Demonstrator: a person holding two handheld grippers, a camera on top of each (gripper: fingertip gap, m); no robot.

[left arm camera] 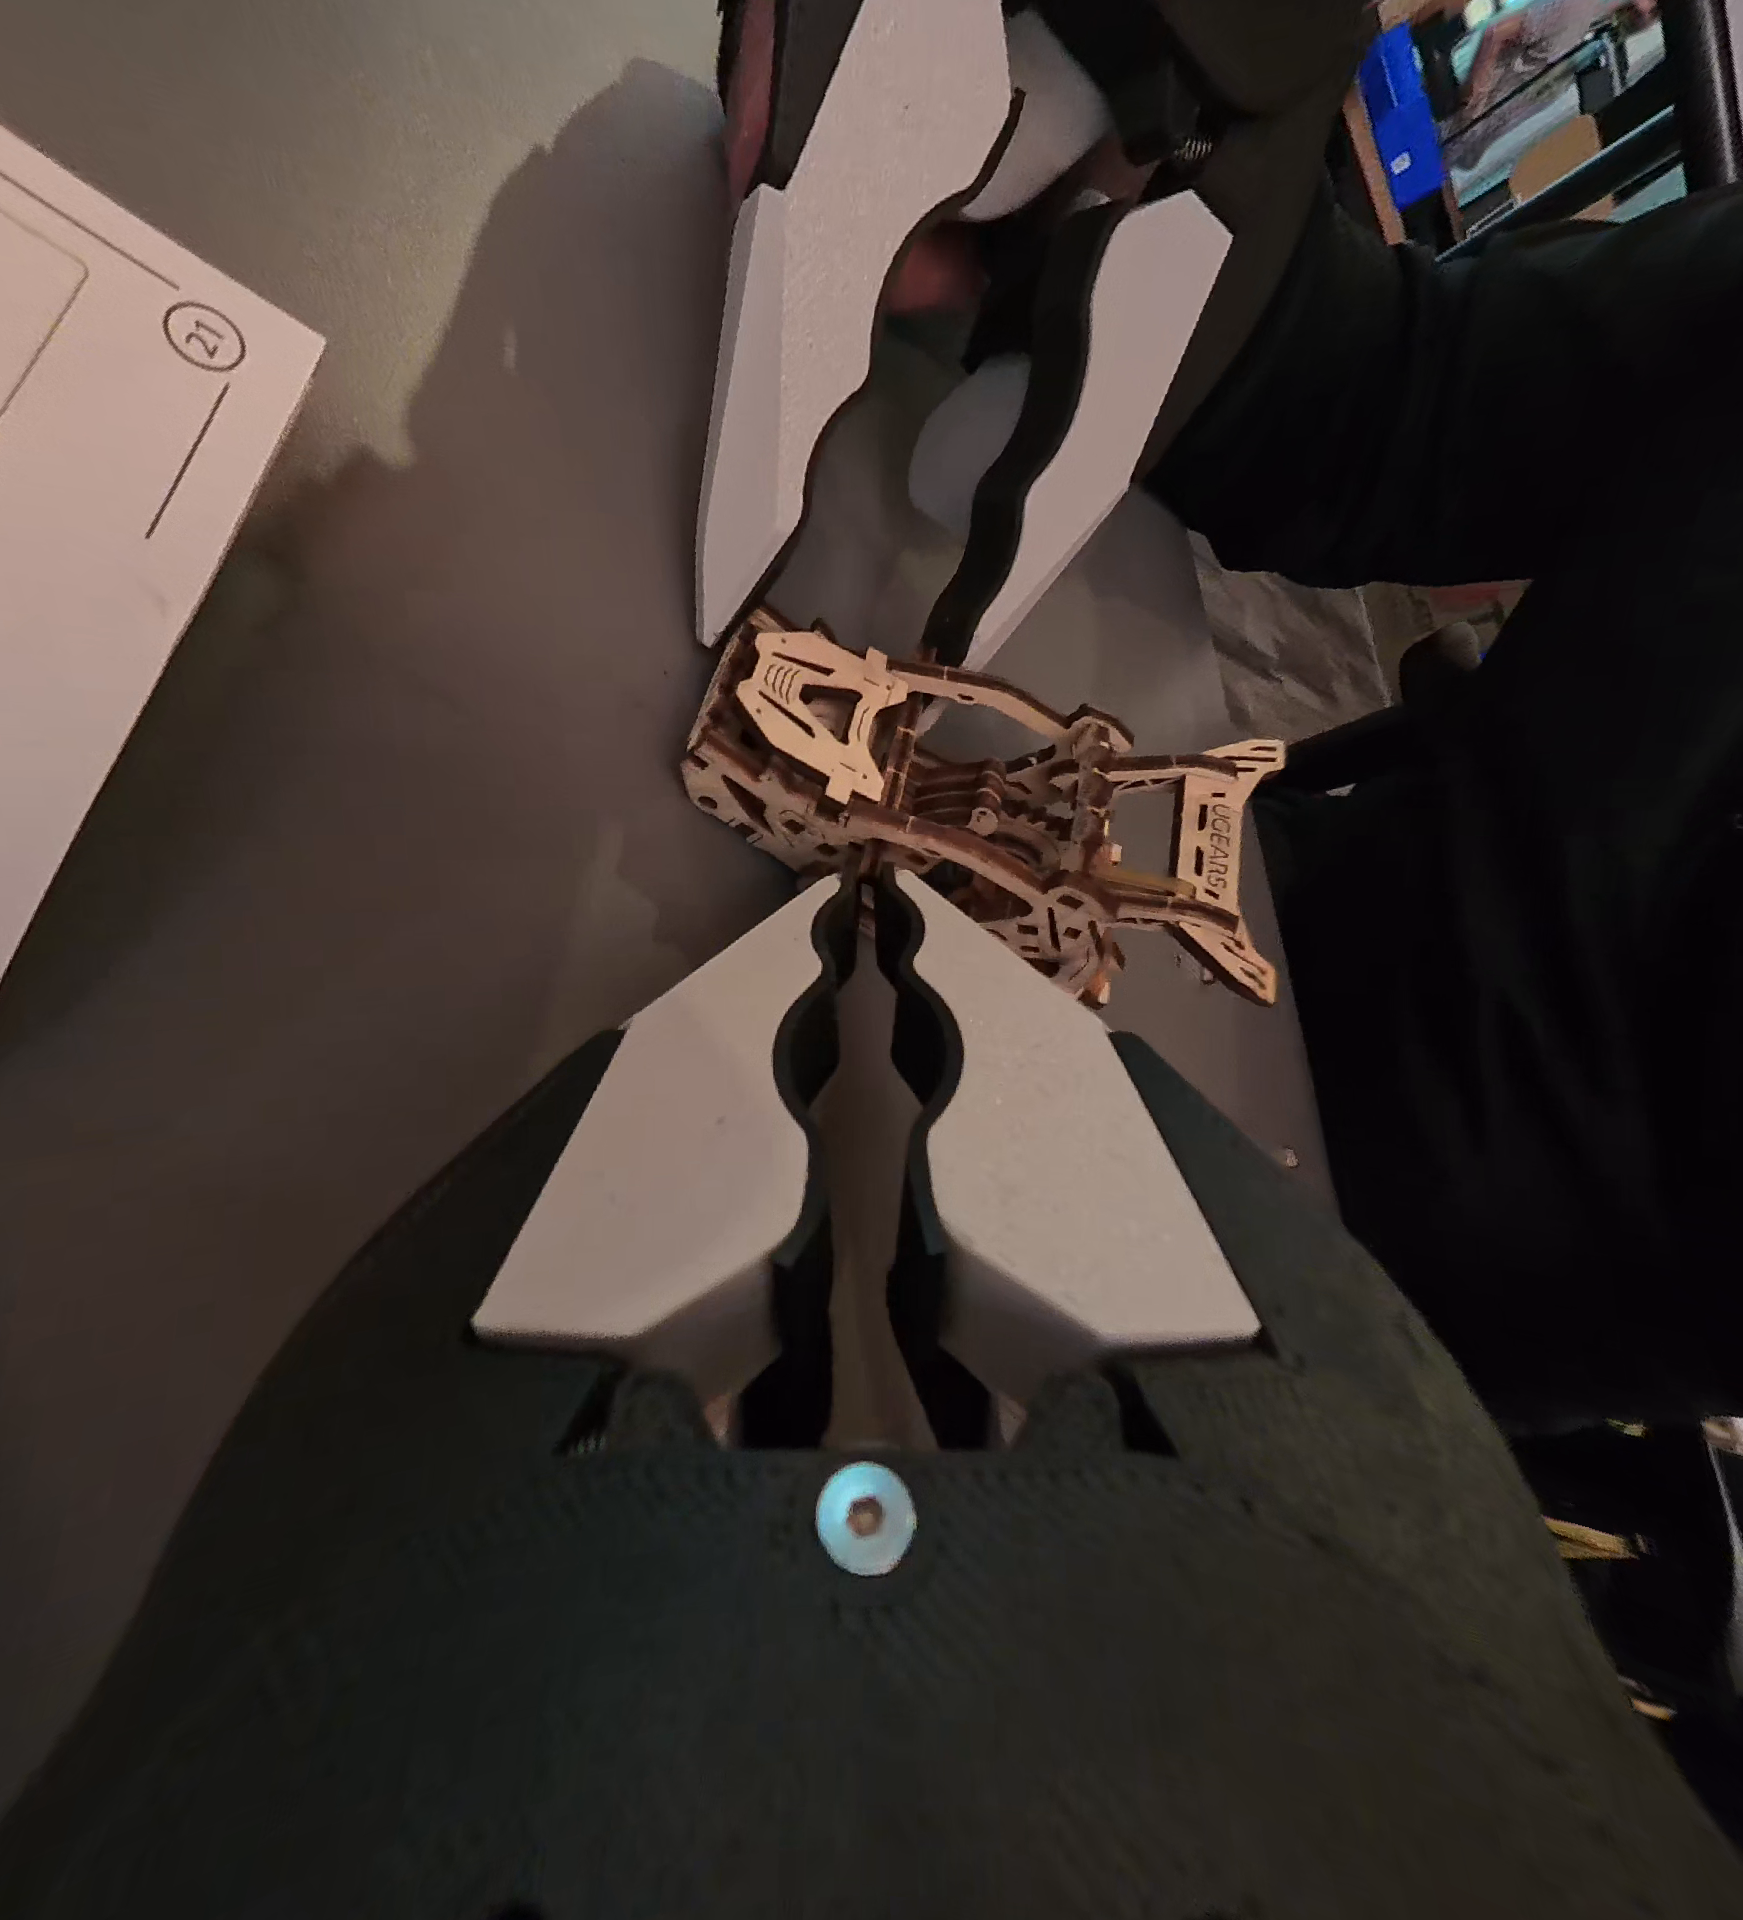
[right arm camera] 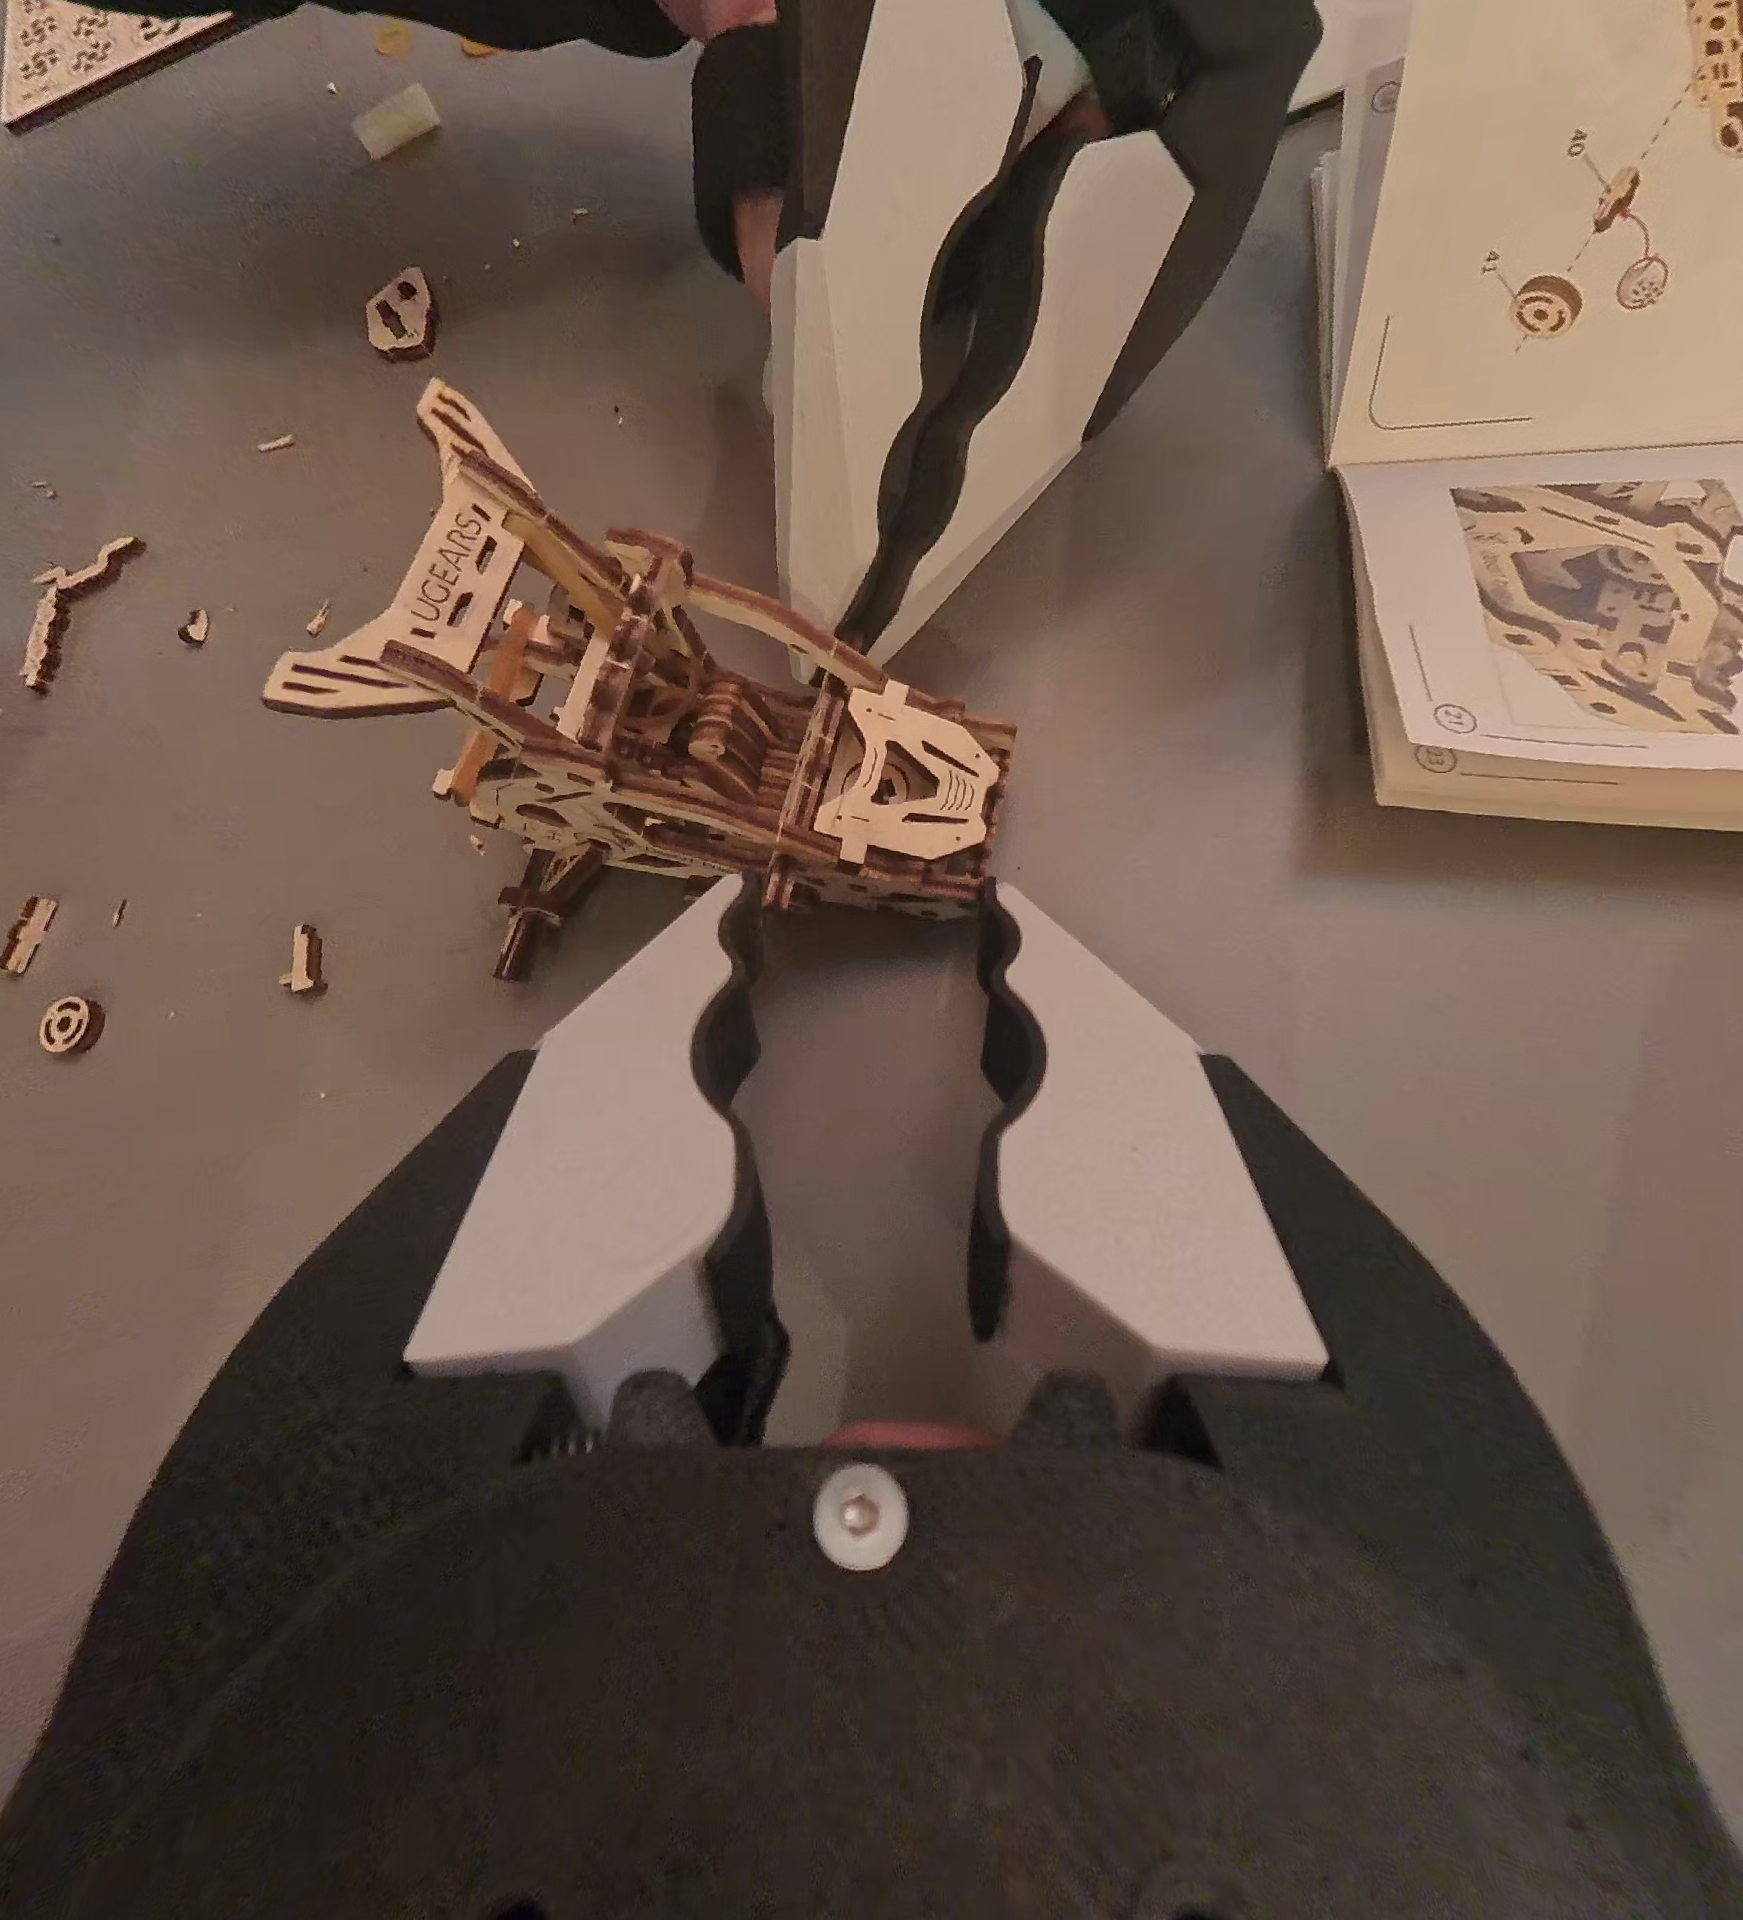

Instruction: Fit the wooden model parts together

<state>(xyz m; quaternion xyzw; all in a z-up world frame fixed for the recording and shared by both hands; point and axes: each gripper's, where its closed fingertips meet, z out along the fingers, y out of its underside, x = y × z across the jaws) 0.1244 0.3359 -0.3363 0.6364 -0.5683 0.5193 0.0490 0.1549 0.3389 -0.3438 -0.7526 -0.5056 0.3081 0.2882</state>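
Centrally on the grey table (right arm camera: 1262, 1039) sits the wooden model (right arm camera: 659, 727). Left gripper (left arm camera: 862, 888) pinches its side frame, jaws nearly closed; right gripper (right arm camera: 867, 904) brackets the boxy end, half spread. Scrap wood bits (right arm camera: 67, 613) crowd one side, an instruction booklet (right arm camera: 1594, 623) the other.

Pale wood with dark brown burnt edges is seen on the model (right arm camera: 701, 748). White fingers (right arm camera: 586, 1174) are backed by black; the table (right arm camera: 1262, 1039) is grey.
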